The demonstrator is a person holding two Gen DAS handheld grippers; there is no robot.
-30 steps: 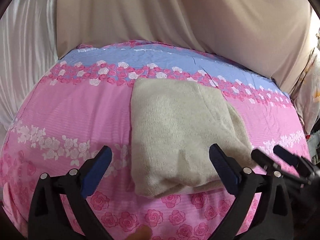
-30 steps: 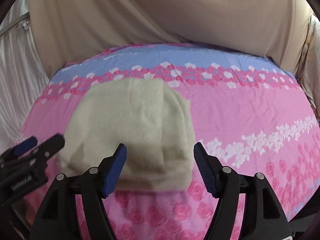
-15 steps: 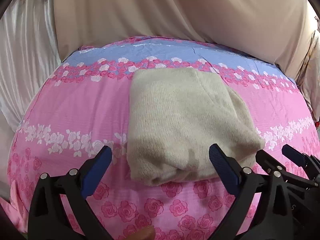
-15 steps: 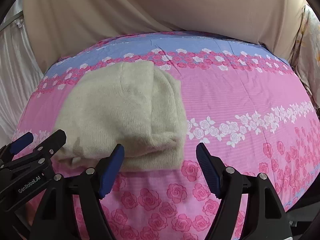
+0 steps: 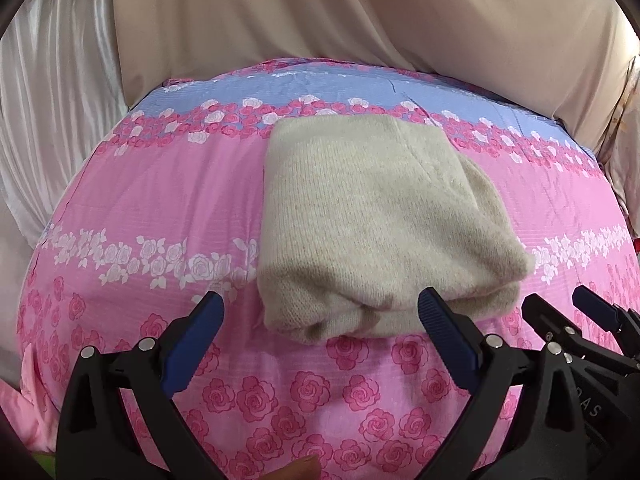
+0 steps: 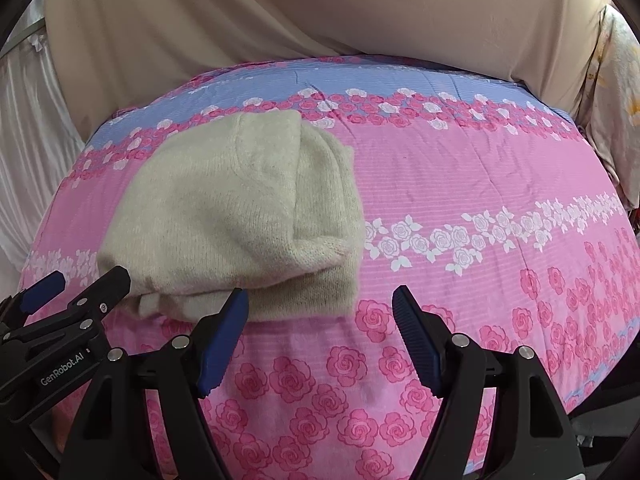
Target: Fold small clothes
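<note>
A cream knitted garment (image 5: pixel 372 220) lies folded into a thick rectangle on the pink rose-print bedspread (image 5: pixel 160 208). It also shows in the right wrist view (image 6: pixel 240 216), left of centre. My left gripper (image 5: pixel 320 320) is open and empty, just in front of the garment's near folded edge. My right gripper (image 6: pixel 320 316) is open and empty, in front of the garment's near right corner. Each gripper shows at the edge of the other's view, the right one (image 5: pixel 576 320) and the left one (image 6: pixel 76 292).
The bedspread has a blue band (image 6: pixel 400 84) at the far side. A beige sheet (image 5: pixel 360 12) hangs behind the bed. White satin curtain (image 5: pixel 48 100) is at the left. A patterned cloth (image 6: pixel 616 100) hangs at the right.
Both grippers have drawn back toward me from the folded garment, which now lies farther from the fingertips. The garment itself has not moved.
</note>
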